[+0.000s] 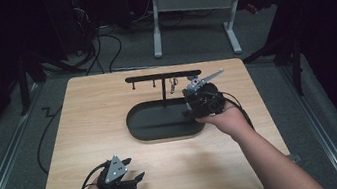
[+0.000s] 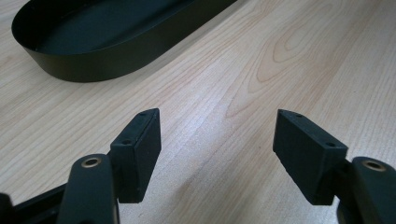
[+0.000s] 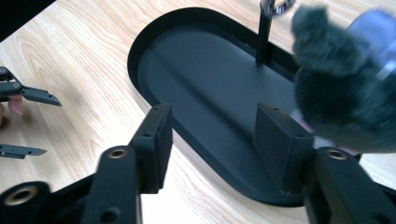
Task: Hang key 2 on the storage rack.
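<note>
Black oval tray (image 1: 161,126) is seen mid-table w/ a hook stand (image 1: 161,78) rising from it. Right gripper (image 3: 212,140) is held over tray's right end, jaws apart, nothing betw. them. Left gripper (image 2: 217,149) is rested near front edge, spread wide, empty.

The bench (image 1: 108,113) has a light wood-grain top with rounded corners. A black oval tray (image 1: 147,130) lies flat on it, right of centre. A thin black post (image 1: 164,94) with a crossbar rises from the tray's far side.
</note>
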Action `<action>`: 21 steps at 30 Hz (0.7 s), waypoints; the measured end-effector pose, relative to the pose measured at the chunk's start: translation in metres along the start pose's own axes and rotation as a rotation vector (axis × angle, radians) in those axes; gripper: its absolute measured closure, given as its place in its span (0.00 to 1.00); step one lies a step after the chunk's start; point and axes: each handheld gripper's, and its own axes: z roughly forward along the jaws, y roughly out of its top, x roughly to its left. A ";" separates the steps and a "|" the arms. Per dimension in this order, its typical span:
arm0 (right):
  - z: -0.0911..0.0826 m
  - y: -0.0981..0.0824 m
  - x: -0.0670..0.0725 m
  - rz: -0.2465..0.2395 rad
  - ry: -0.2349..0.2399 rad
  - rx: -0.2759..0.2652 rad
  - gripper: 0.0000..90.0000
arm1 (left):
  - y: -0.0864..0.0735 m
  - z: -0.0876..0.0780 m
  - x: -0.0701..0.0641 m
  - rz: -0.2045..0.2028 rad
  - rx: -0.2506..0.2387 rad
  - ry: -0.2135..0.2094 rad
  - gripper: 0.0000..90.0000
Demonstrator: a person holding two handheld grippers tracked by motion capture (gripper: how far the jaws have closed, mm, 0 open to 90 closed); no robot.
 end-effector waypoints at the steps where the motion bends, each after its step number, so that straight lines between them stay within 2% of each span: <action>1: 0.001 -0.005 0.000 0.001 -0.001 -0.006 0.51 | 0.000 0.000 0.000 0.001 0.002 0.000 0.37; 5: 0.003 -0.020 0.003 -0.016 -0.027 -0.015 0.49 | 0.000 0.000 -0.001 0.003 0.000 -0.001 0.37; 6: 0.004 -0.032 0.006 -0.011 -0.051 -0.022 0.46 | 0.000 0.000 -0.002 0.002 0.002 -0.002 0.37; 10: 0.003 -0.052 0.007 0.021 -0.031 -0.071 0.44 | 0.000 0.000 -0.001 -0.001 0.003 -0.003 0.37; 13: 0.001 -0.070 0.010 0.015 -0.056 -0.102 0.40 | 0.000 0.000 -0.001 -0.005 0.003 -0.004 0.37; 16: 0.000 -0.094 0.011 0.011 -0.077 -0.151 0.33 | 0.000 0.000 -0.001 -0.008 0.002 -0.006 0.37; 17: 0.001 -0.104 0.012 -0.003 -0.096 -0.163 0.32 | 0.000 0.001 -0.001 -0.009 0.001 -0.008 0.37; 18: 0.003 -0.120 0.014 -0.017 -0.135 -0.186 0.31 | 0.000 0.001 -0.001 -0.009 0.000 -0.008 0.37; 21: 0.007 -0.150 0.014 0.000 -0.163 -0.214 0.27 | -0.001 0.002 -0.002 -0.010 0.003 -0.011 0.37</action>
